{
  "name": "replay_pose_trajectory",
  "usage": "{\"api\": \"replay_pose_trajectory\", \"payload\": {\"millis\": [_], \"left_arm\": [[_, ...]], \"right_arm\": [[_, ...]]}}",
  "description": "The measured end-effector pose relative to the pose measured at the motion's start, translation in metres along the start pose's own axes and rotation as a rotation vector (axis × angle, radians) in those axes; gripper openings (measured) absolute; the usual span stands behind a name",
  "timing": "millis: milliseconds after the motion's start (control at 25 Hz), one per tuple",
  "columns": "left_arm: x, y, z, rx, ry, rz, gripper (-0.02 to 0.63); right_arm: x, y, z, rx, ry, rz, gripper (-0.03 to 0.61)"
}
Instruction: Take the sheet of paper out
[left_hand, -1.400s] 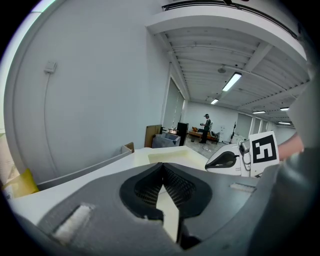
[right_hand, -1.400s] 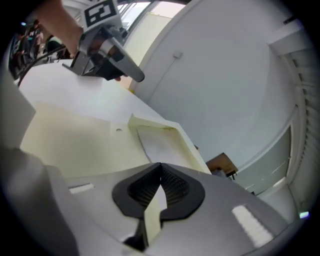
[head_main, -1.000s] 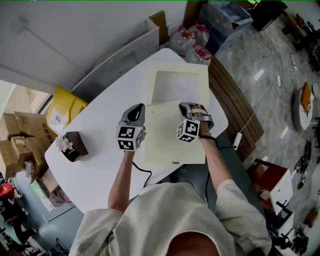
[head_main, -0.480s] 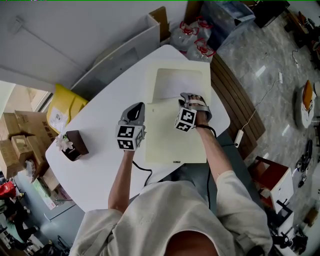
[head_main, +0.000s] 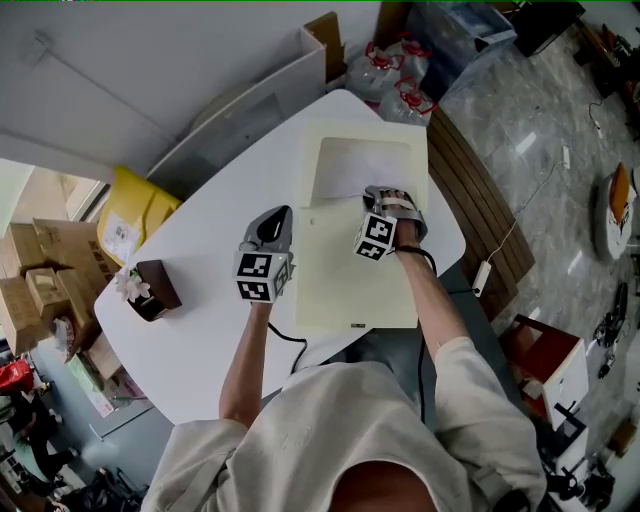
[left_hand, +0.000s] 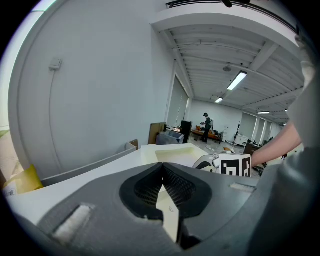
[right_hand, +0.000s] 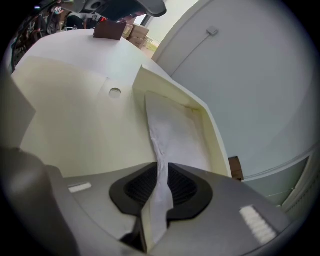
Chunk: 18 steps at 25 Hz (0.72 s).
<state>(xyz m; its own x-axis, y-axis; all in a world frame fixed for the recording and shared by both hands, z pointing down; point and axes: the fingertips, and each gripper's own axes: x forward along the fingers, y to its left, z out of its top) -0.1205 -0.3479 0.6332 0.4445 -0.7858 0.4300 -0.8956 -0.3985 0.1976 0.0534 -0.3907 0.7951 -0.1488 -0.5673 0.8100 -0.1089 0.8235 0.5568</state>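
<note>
Sheet of paper (right_hand: 172, 135) is lying inside the opened folder (head_main: 350, 280), its edge between the right gripper's (right_hand: 161, 169) closing jaws. Left gripper (left_hand: 162, 172) is apparently pinching the folder's edge. Catching just 1 thin margin is risking slipping or tearing.

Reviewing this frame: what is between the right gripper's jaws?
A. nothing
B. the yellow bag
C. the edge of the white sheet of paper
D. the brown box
C: in the right gripper view the sheet of paper rises from the open cream folder and runs between the jaws of the right gripper, which are closing on it.
</note>
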Motion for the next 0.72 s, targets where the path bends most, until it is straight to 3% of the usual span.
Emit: {"api": "replay_pose_trajectory", "payload": {"millis": [200,720], "left_arm": [[0.000,0.000,-0.001,-0.002,-0.002,-0.002,0.002],[-0.004,-0.002,-0.003,-0.002,-0.003,-0.005,0.002]], "right_arm": [[0.003,0.007,-0.001,0.010,0.002,0.017,0.001],[-0.015,0.023,0.004,0.029,-0.014,0.033,0.000]]}}
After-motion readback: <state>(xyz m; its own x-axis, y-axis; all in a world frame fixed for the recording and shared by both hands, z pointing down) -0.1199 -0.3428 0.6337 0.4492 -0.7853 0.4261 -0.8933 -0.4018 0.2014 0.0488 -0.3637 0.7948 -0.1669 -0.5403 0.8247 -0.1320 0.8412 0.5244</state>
